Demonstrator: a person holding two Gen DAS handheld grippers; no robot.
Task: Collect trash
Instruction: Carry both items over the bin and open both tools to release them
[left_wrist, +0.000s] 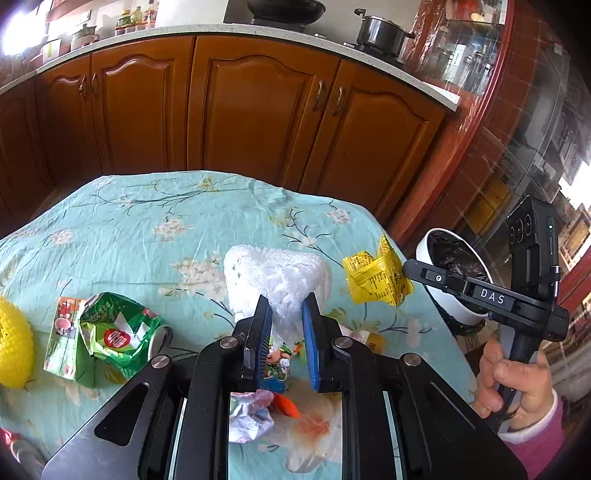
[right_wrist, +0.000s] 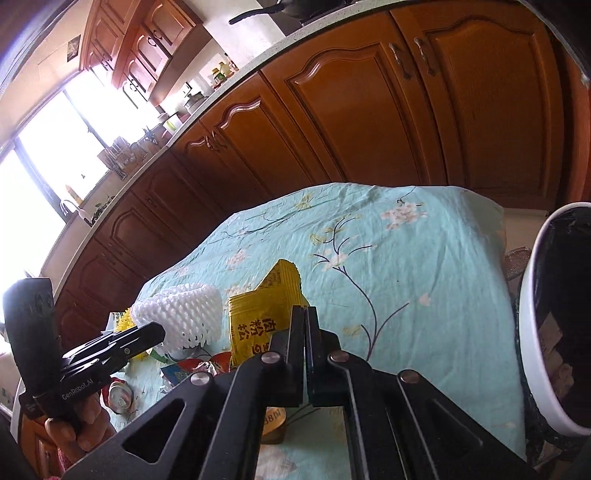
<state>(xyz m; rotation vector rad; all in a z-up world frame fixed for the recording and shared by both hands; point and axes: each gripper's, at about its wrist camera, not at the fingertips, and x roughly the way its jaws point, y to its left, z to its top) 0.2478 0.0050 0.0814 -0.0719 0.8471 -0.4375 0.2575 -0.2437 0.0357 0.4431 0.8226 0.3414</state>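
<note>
Foam net (left_wrist: 275, 275), white, sits pinched between the left gripper's (left_wrist: 284, 306) narrow jaws above the tabletop (left_wrist: 147, 221). Right gripper's (right_wrist: 306, 317) jaws are fully closed, clamping a yellow packet (right_wrist: 258, 325).

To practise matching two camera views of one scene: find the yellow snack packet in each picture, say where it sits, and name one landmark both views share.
Left wrist view: the yellow snack packet sits right of centre, pinched by the right gripper, just left of the white bin.
Right wrist view: the packet is centre, rising from the closed gripper, with the white foam net to its left.
Shared landmark: the white bin, at the right in both.
</note>
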